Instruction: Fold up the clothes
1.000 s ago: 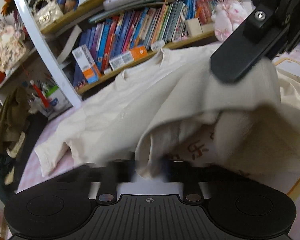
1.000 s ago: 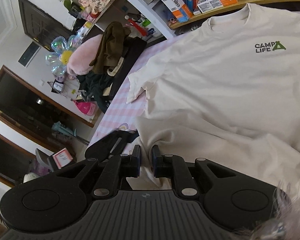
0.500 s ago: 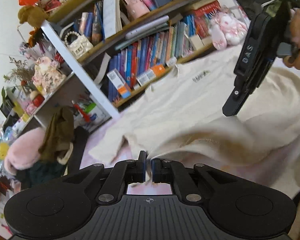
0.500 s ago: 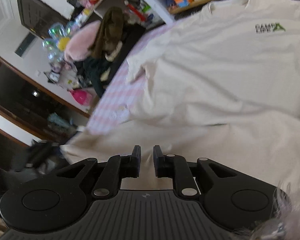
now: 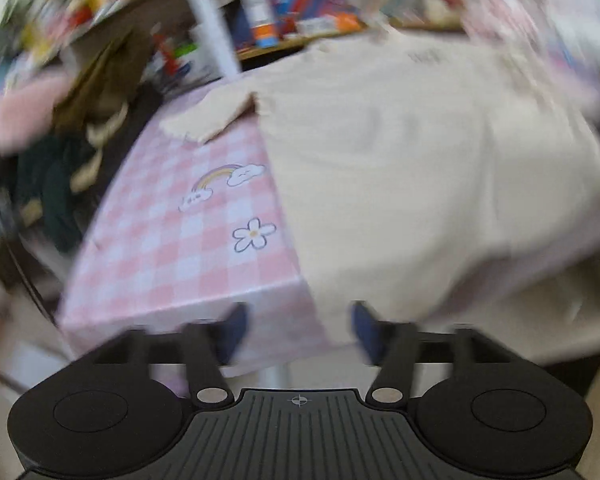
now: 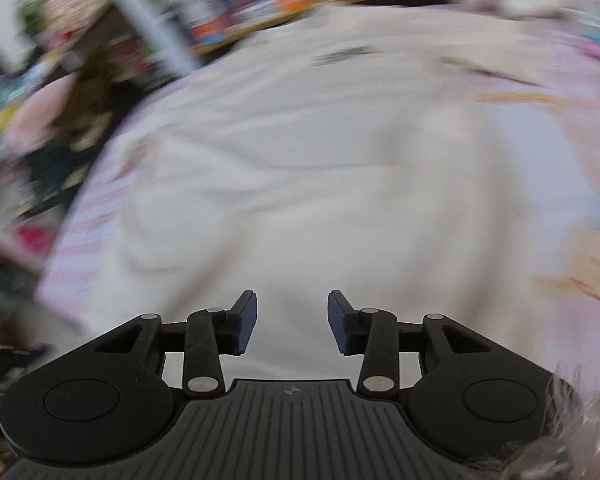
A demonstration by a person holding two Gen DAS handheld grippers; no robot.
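A cream T-shirt (image 5: 400, 160) with a small dark chest print lies spread flat on the pink checked tablecloth (image 5: 188, 240), one short sleeve (image 5: 208, 116) sticking out to the left. In the left wrist view my left gripper (image 5: 298, 330) hovers over the table's near corner by the shirt's hem, its jaws opening with nothing gripped between them. The right wrist view shows the same T-shirt (image 6: 320, 168) filling the frame, and my right gripper (image 6: 292, 320) above its lower part, jaws opening, pads clear of the cloth. Both views are motion-blurred.
A white-posted bookshelf (image 5: 300, 12) full of books stands behind the table. A pile of dark clothes and a pink plush (image 5: 24, 120) sits to the left, beyond the table edge (image 5: 172, 316). A table leg (image 5: 274, 376) shows below the near corner.
Both grippers let go of the shirt's hem and opened. The lifted lower part now lies flat on the table. Both cameras swung back toward the near table edge.
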